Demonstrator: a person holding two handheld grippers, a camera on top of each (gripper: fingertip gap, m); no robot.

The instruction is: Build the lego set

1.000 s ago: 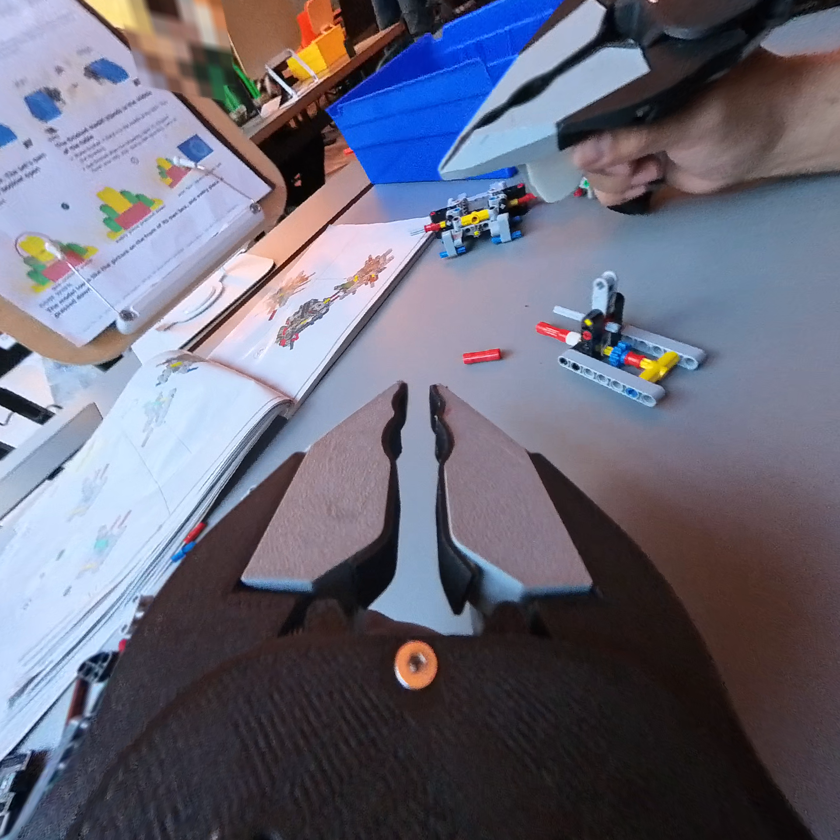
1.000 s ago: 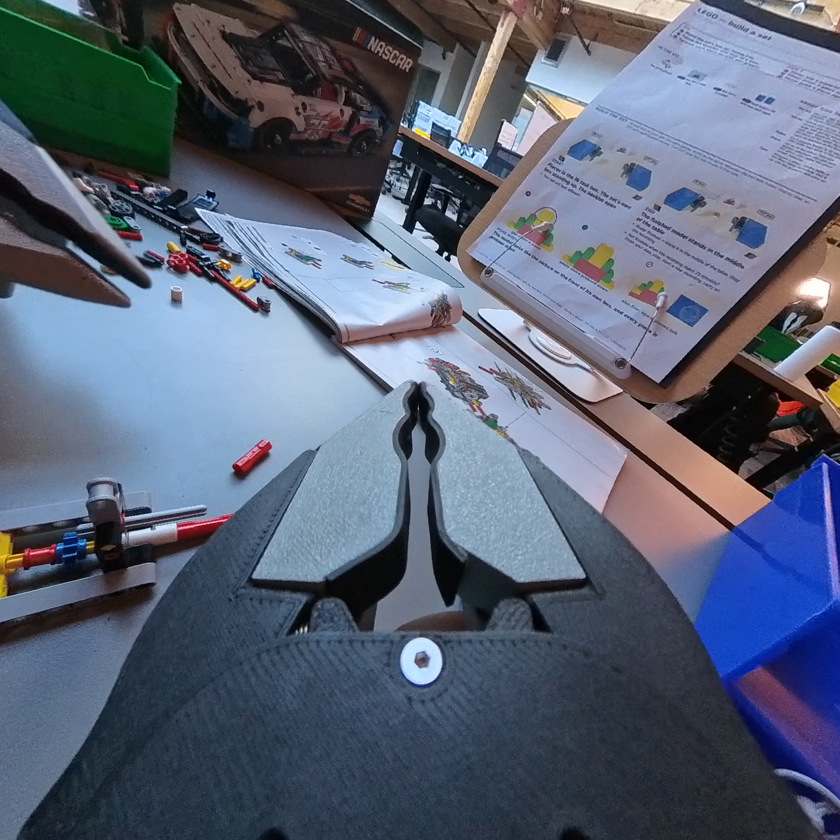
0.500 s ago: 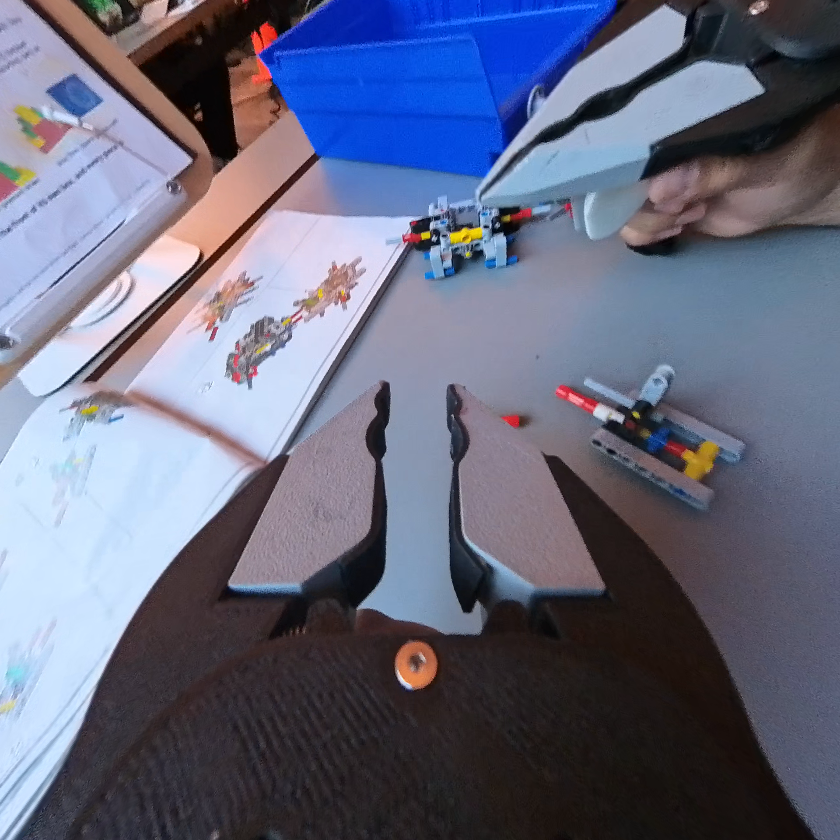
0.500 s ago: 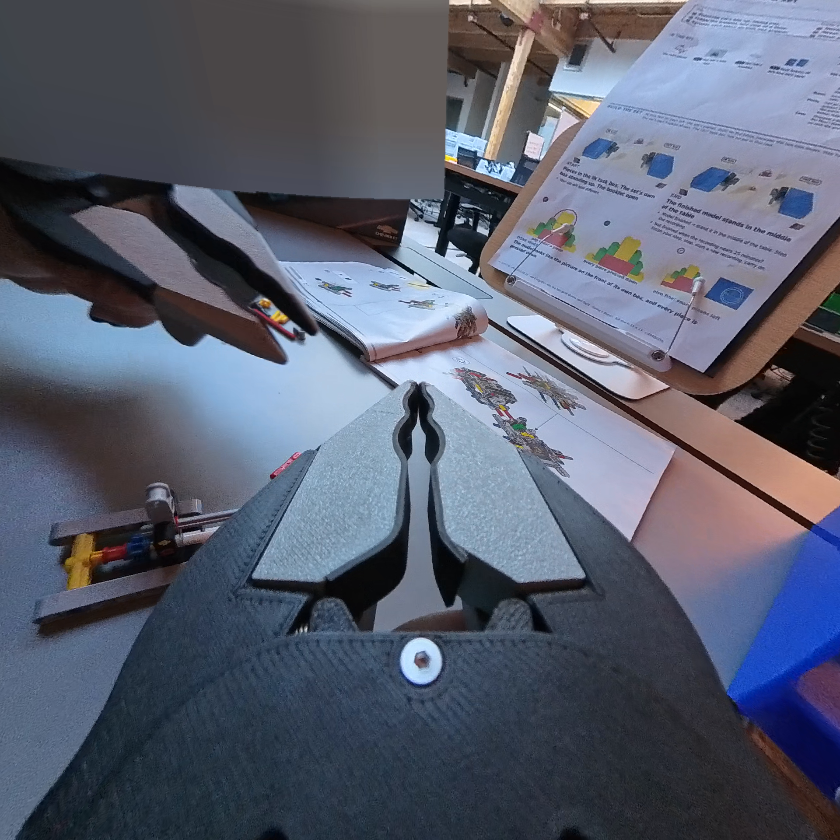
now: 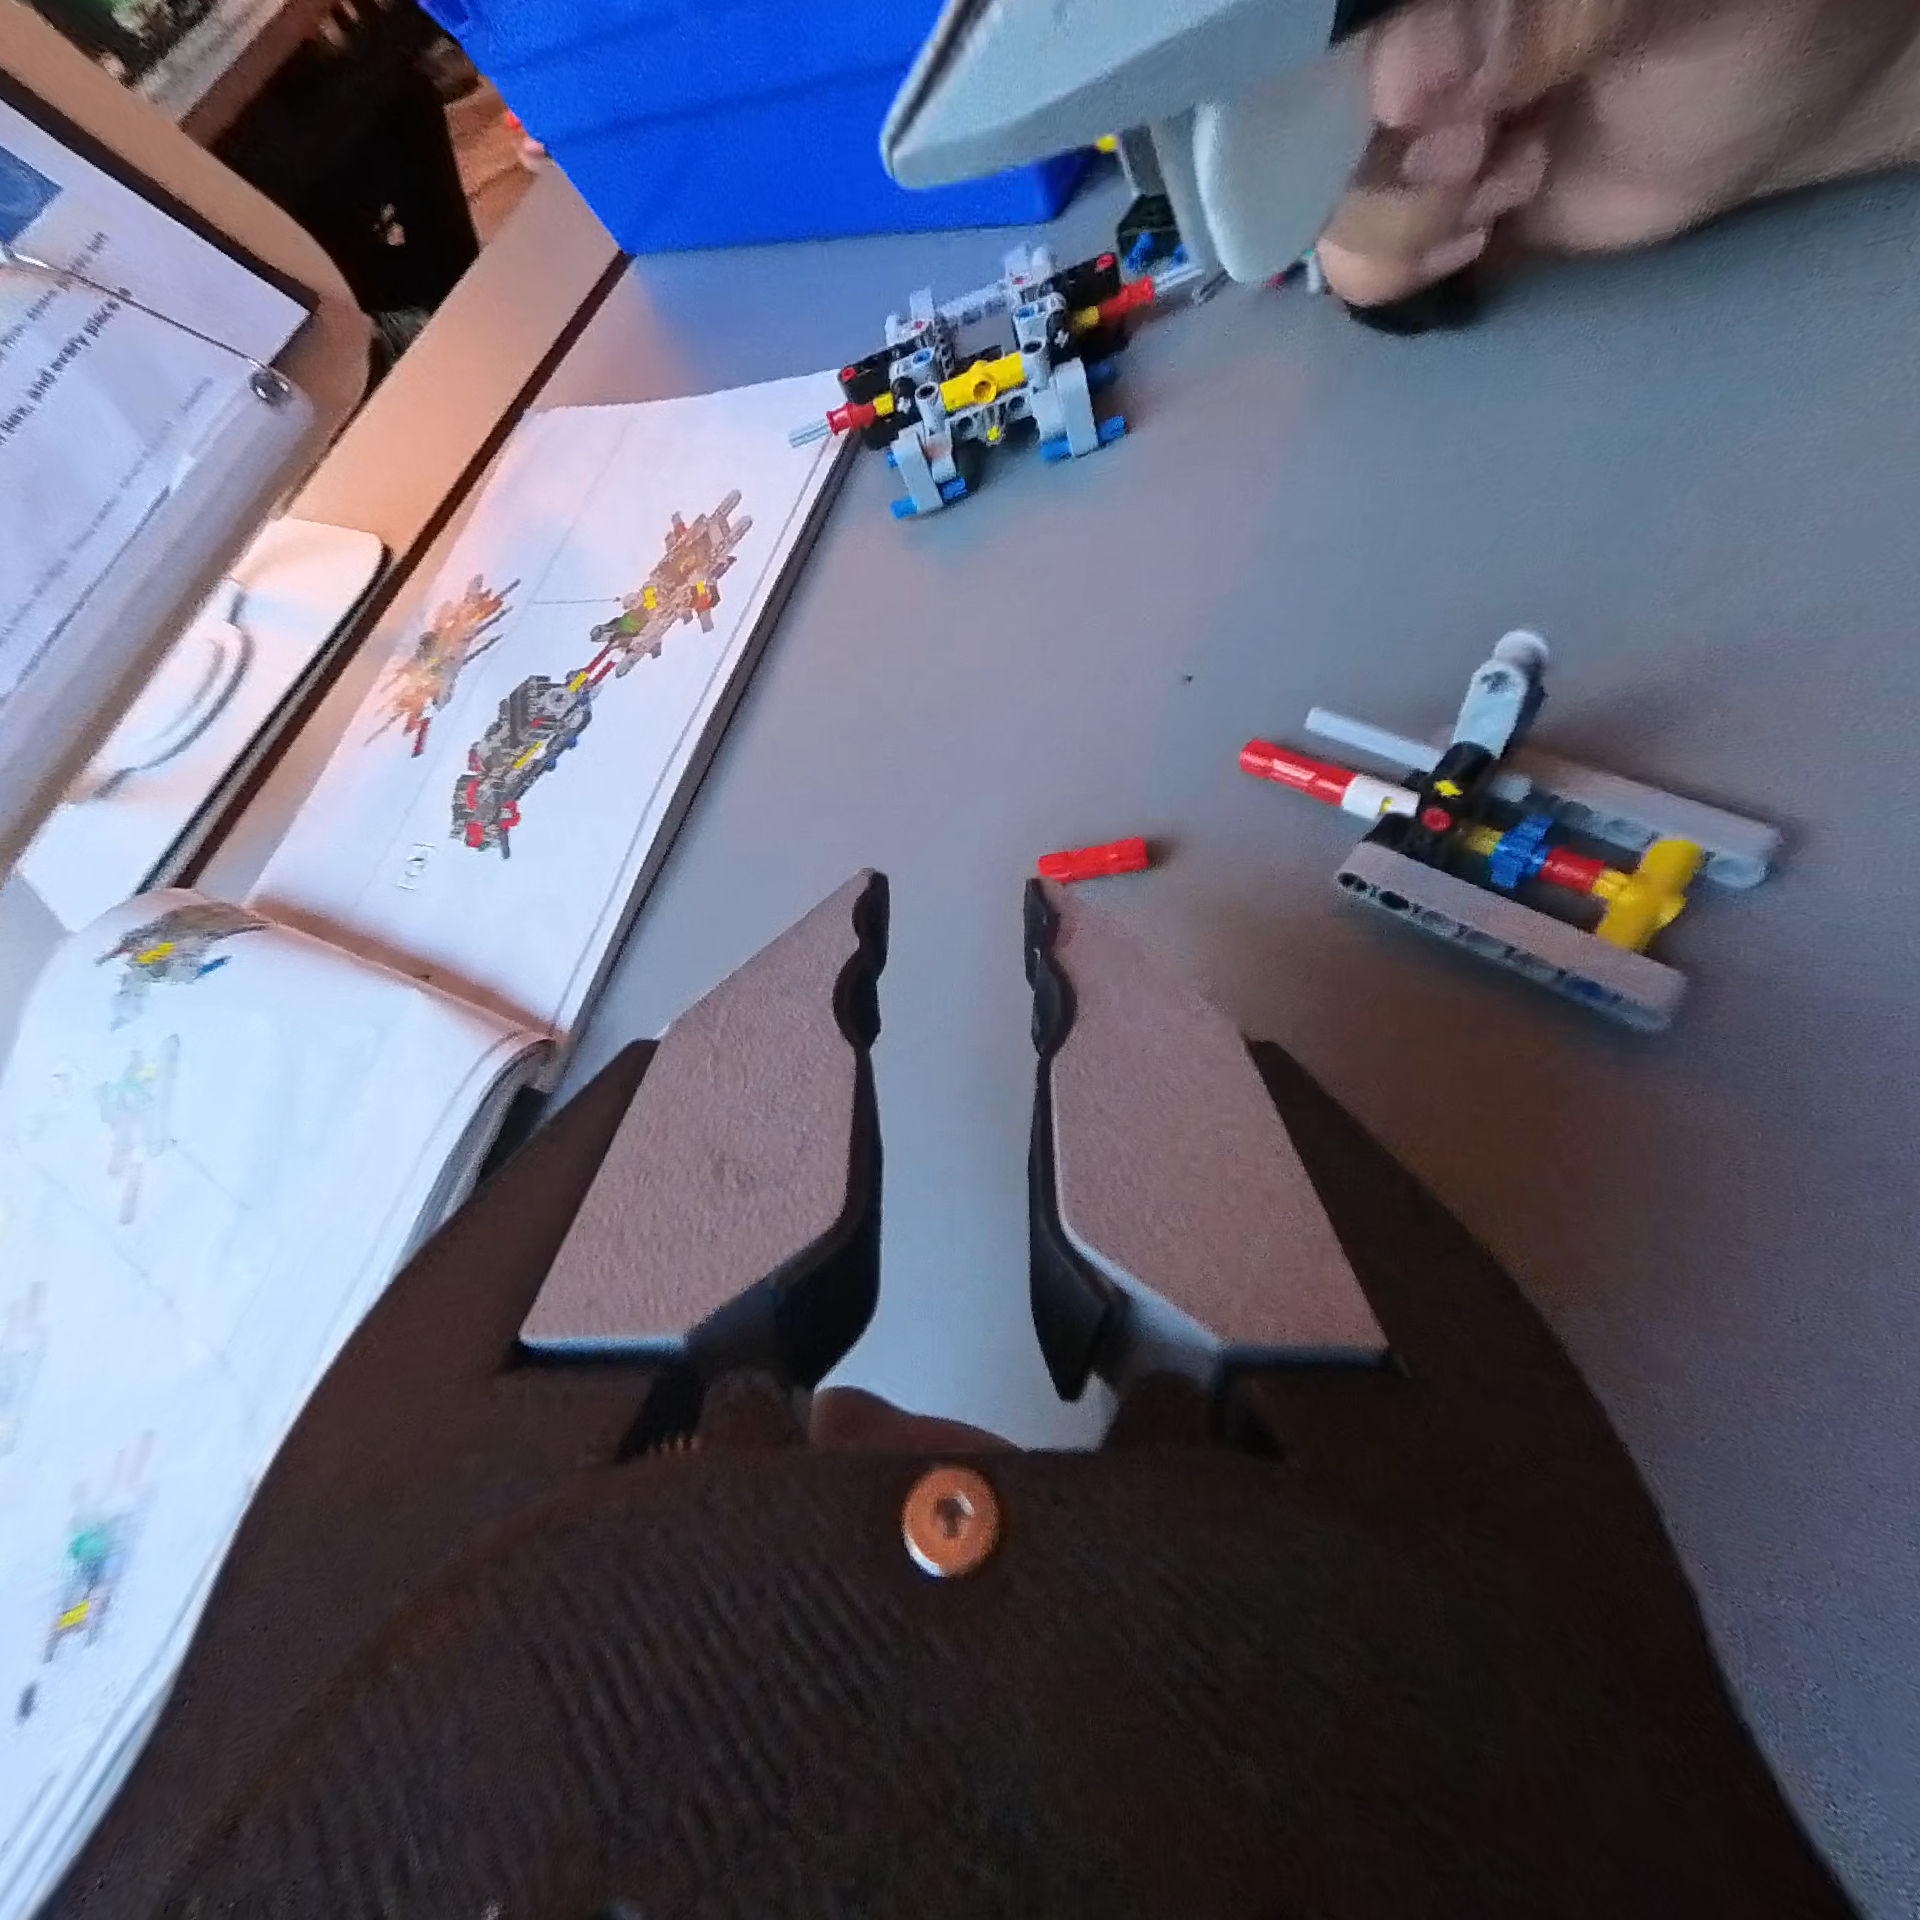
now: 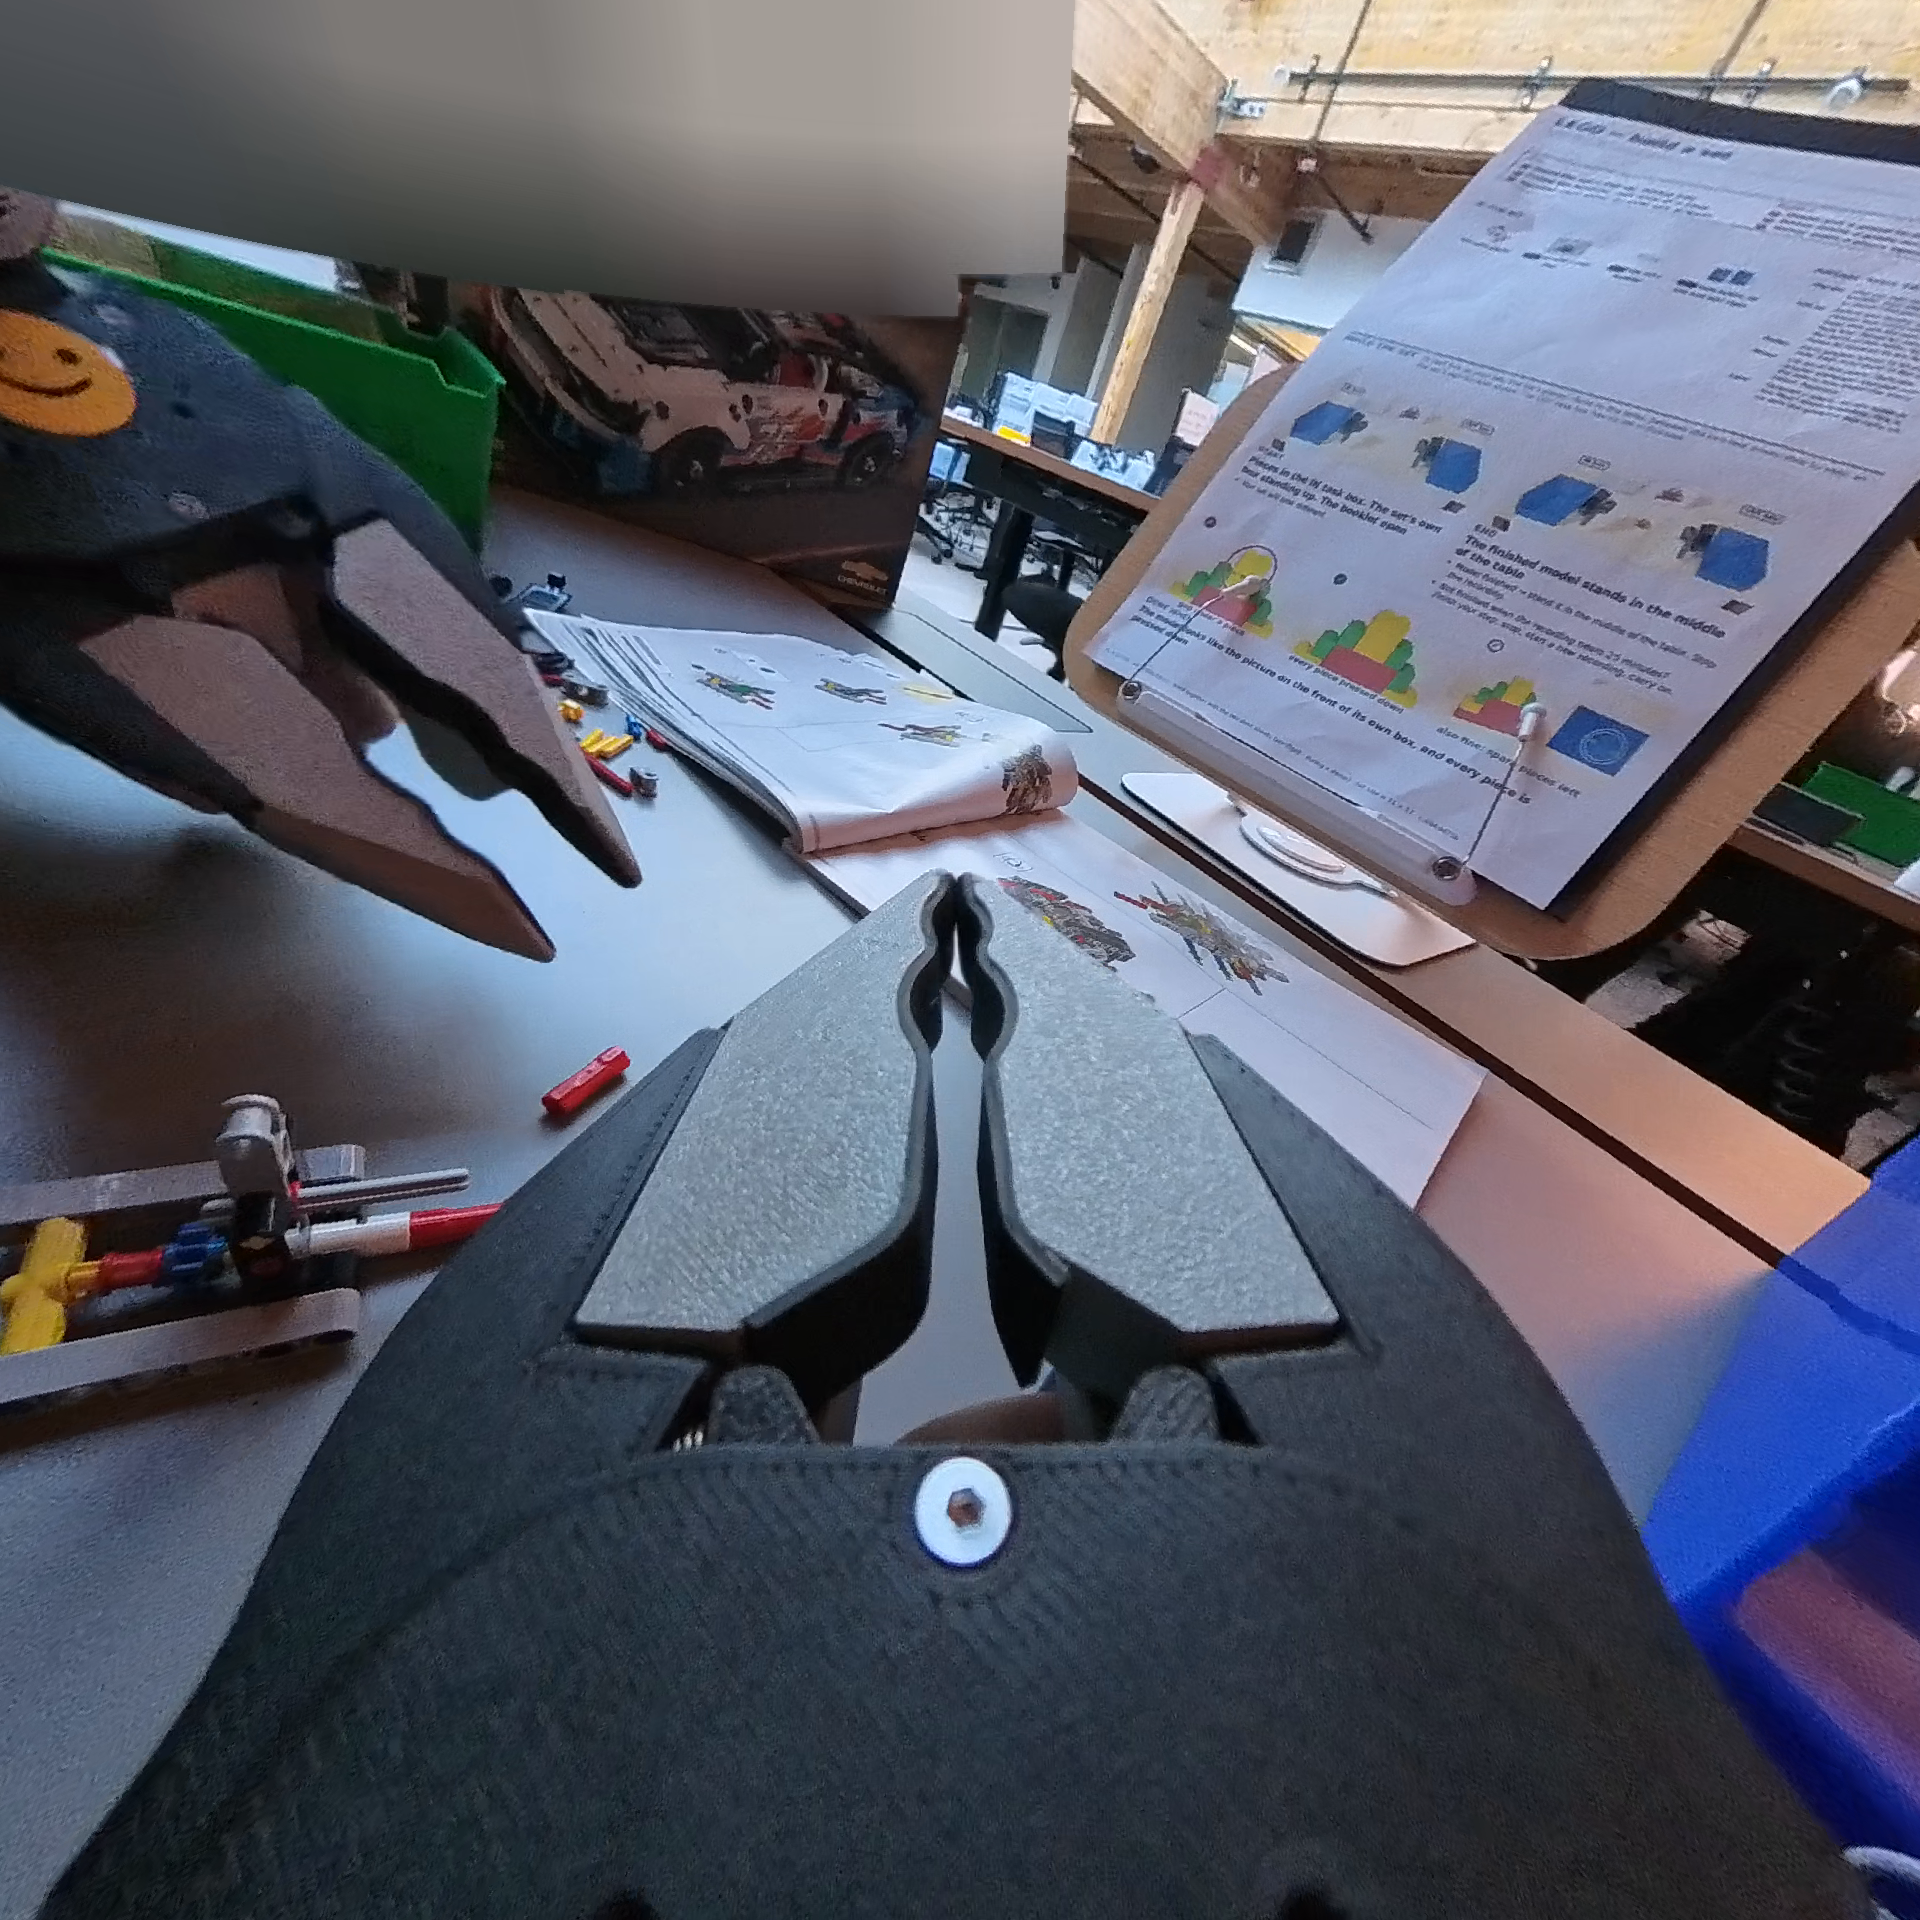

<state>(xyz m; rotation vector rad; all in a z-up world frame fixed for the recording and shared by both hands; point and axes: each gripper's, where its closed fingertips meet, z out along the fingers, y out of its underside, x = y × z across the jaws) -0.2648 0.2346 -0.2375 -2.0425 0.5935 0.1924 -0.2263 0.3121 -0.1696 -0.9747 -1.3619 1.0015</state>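
beside the open booklet (image 5: pixel 582 644), left jaws parted and bare near a red pin (image 5: pixel 1093 860); right jaws closed, bare.

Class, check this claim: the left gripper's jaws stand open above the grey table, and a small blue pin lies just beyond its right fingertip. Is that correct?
Not quite: the small pin is red, not blue, as the left wrist view shows. The left gripper does stand open above the grey table.

Open left tool (image 5: pixel 956 904) near red pin (image 5: pixel 1093 860)
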